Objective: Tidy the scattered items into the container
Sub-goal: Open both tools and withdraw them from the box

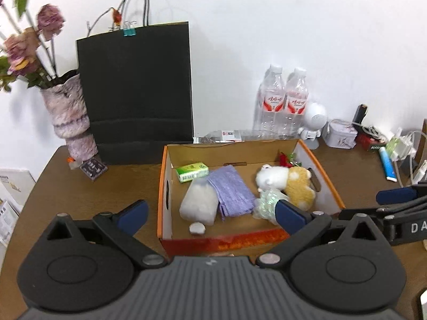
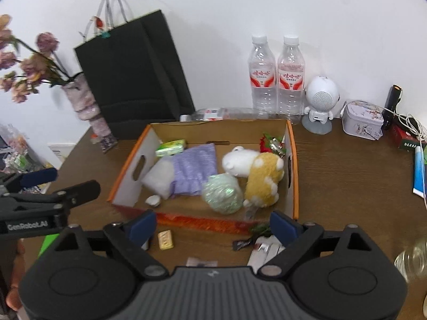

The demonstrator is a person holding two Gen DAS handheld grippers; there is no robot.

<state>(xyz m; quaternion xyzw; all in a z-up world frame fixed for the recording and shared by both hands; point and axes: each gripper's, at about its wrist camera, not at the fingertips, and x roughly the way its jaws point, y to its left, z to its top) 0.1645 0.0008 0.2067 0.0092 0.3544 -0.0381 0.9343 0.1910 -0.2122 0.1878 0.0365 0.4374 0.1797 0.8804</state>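
Mostly, the left wrist view shows the work well advanced: the cardboard box already holds a green tissue pack at 11 o'clock, a purple cloth in the middle, a white padded packet beside it at 8 o'clock, a plush toy at 3 o'clock, an iridescent ball just in front of the toy and a small pebble-like piece near the front wall. From this side the left gripper hovers above the box's near edge, jaws spread wide and holding nothing, while the right gripper reaches in from 3 o'clock. Turning to the right wrist view, the leftovers appear on the brown table in front of the box: a small gold bar at 7 o'clock, a dark wrapper, a sprig of greenery and some silvery packets at 5 o'clock. These, I judge, are what remains to go in. Over them the right gripper is poised low, fingers wide apart and empty, with the gold bar just inside its left finger; the left gripper sits at 9 o'clock, also open.
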